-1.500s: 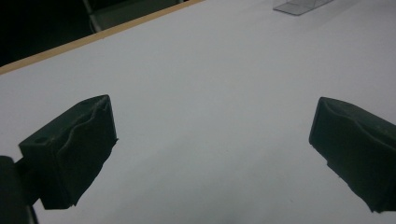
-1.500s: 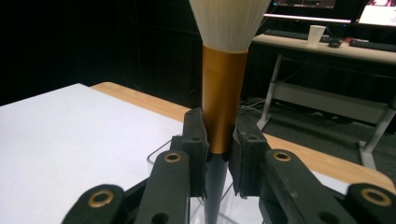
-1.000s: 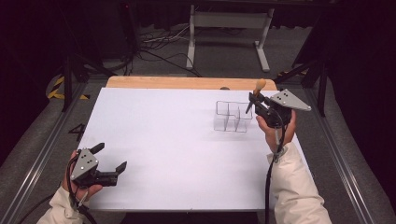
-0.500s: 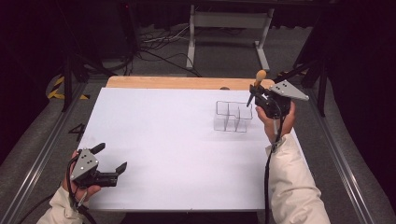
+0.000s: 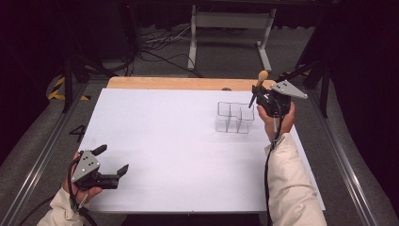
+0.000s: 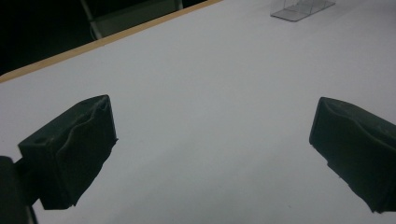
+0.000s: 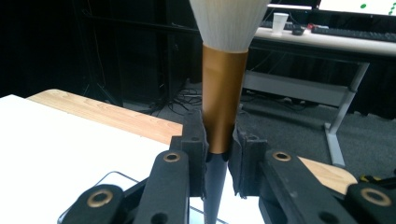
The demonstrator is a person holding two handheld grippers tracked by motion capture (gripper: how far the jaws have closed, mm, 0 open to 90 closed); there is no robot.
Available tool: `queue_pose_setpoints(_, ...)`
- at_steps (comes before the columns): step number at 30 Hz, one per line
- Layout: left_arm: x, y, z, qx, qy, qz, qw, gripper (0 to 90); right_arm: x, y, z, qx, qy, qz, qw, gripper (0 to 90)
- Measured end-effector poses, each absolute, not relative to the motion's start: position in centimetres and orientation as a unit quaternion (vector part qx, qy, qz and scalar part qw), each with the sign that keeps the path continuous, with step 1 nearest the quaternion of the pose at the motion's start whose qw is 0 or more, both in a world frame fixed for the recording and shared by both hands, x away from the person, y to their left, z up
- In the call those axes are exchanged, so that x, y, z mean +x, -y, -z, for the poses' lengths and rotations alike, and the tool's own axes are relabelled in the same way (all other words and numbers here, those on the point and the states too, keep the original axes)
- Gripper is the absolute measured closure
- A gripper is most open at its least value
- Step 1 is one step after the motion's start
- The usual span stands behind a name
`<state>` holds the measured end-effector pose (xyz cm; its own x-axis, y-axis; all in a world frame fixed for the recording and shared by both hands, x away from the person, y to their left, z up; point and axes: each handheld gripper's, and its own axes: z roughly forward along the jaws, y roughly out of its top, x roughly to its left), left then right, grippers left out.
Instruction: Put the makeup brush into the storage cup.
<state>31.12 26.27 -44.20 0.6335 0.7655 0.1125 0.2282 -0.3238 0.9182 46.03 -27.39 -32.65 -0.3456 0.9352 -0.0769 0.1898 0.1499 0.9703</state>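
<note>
Right gripper (image 5: 258,96) clamps our makeup brush (image 7: 223,88) upright, bristles up; the clear acrylic organizer (image 5: 234,117) sits just left below. Left gripper (image 5: 112,162) gapes empty, far.

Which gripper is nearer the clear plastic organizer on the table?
Right. The right gripper, shut on a makeup brush, sits at the clear organizer's right edge. The left gripper rests open at the near left corner of the table, far from it.

A soft white-bristled brush with glossy gold metal ferrule (image 7: 223,100) is showing at twelve o'clock; the clear glossy plastic compartment box (image 5: 234,117) is sitting on the matt white tabletop (image 5: 164,141), edged by pale wood.
</note>
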Motion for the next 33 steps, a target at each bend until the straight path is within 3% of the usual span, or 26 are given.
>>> queue_pose_setpoints(33,31.1,-25.9,44.3,0.772,-0.317,-0.28,0.474,2.2,46.8,26.5,37.2,0.443,-0.69,-0.46,0.34,77.6)
